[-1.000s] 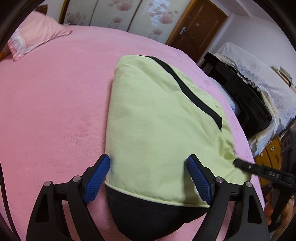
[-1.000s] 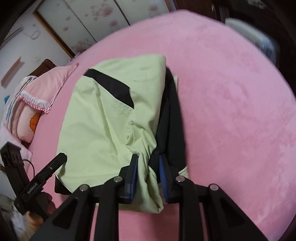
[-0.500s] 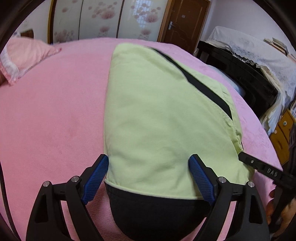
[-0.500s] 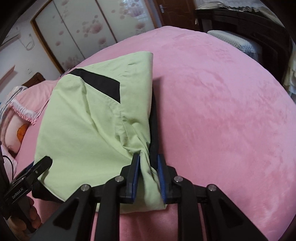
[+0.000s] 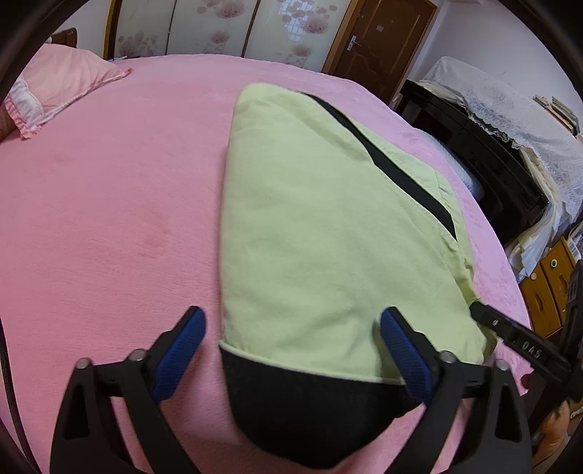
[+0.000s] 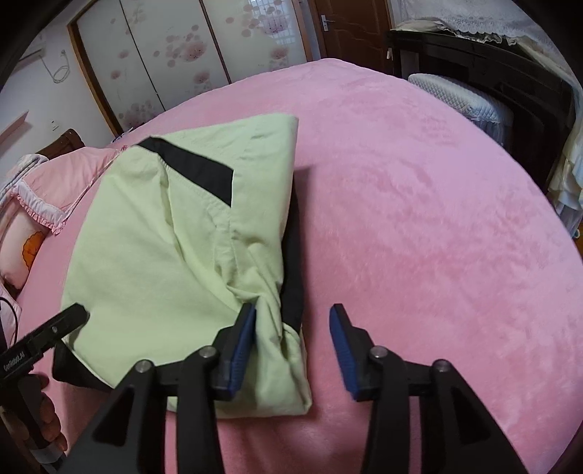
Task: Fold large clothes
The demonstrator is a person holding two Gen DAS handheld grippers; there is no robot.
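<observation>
A light green garment with black trim (image 5: 320,233) lies folded into a long bundle on the pink bed (image 5: 109,218); it also shows in the right wrist view (image 6: 175,262). My left gripper (image 5: 291,339) is open, its blue pads either side of the garment's near end, above the black hem (image 5: 306,401). My right gripper (image 6: 291,335) is open; its left pad touches the garment's near right corner, its right pad is over bare bedding. Neither holds cloth.
A pink pillow (image 5: 62,84) lies at the bed's far left. A black cabinet with a lace cover (image 5: 492,146) stands to the right of the bed, and wardrobe doors (image 6: 182,54) and a brown door (image 5: 379,32) are behind it.
My right gripper was shut on the garment's corner and has opened, releasing it onto the bed. My left gripper stayed open and shifted slightly.
</observation>
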